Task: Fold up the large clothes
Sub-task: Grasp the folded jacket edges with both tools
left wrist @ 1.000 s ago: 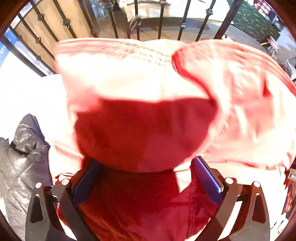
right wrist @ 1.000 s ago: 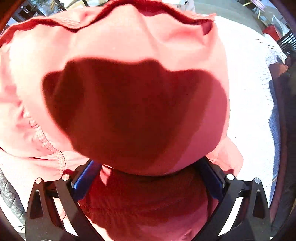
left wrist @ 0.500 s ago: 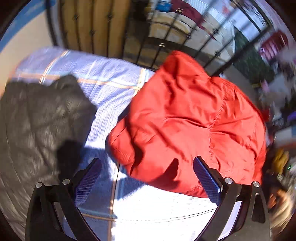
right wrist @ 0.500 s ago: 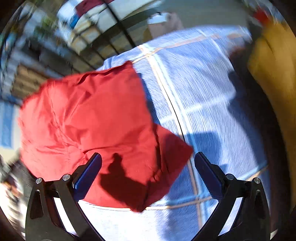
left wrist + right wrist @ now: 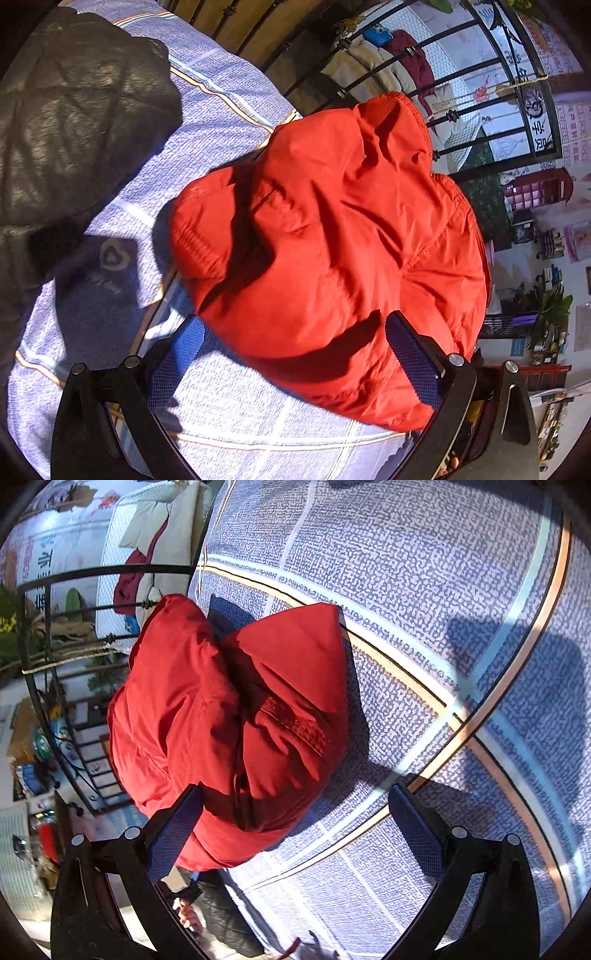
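- Red padded jacket (image 5: 332, 251): lying bundled in a rounded, folded heap on the bed cover, near its edge beside the black metal railing (image 5: 461, 110); stitched seams and a ribbed cuff are showing on the surface. In the right wrist view the same jacket (image 5: 236, 723) is sitting at the left part of the cover, with a ribbed band across its folds.
- Bed cover (image 5: 229, 413): blue-and-white textured fabric with orange and pale stripes forming a grid, spreading under the jacket; in the right wrist view it (image 5: 443, 609) is filling most of the frame, with shadows falling across it.
- Dark grey quilted garment (image 5: 74, 110): lying on the cover at the upper left of the left wrist view, apart from the red jacket.
- Left gripper (image 5: 295, 354): its blue-padded fingers are standing wide apart, holding nothing; the near edge of the jacket is showing between them.
- Right gripper (image 5: 295, 830): its fingers are standing wide apart and holding nothing; the left finger is overlapping the lower edge of the jacket in the view, the right finger is over bare cover.
- Hand (image 5: 188, 915): partly showing below the jacket at the lower left of the right wrist view, beside dark fabric.
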### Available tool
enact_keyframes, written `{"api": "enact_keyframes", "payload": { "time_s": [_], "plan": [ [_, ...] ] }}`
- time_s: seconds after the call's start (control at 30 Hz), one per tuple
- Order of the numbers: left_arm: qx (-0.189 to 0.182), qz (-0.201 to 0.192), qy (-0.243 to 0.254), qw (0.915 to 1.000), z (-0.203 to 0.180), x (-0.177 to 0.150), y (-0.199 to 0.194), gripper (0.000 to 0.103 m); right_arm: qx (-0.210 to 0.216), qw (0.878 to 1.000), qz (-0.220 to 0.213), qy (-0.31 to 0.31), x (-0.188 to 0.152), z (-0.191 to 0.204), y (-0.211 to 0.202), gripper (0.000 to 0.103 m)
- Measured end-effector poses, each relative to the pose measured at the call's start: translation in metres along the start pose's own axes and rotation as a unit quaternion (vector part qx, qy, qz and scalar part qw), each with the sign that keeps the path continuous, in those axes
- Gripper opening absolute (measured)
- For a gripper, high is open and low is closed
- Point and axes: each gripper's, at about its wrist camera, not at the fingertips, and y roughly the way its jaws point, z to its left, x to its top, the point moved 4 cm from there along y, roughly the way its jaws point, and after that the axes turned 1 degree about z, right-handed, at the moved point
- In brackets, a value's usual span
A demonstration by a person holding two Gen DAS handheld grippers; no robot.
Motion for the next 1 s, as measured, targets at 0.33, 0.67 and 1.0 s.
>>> {"api": "enact_keyframes", "payload": {
  "time_s": [0.33,0.67,1.0],
  "plan": [
    [0.013,0.013,-0.019,0.9997,0.002,0.026,0.031,0.098,0.048,0.998,-0.014,0.032,0.022,-0.003,0.004,0.098],
    [0.024,0.008,-0.026,0.9993,-0.016,0.048,0.05,0.097,0.027,0.999,-0.036,0.021,0.059,0.023,0.037,0.099],
    [0.059,-0.006,0.04,0.9975,-0.047,0.051,0.042,0.041,0.048,0.997,-0.052,0.009,0.044,0.025,0.022,0.043]
  ]
}}
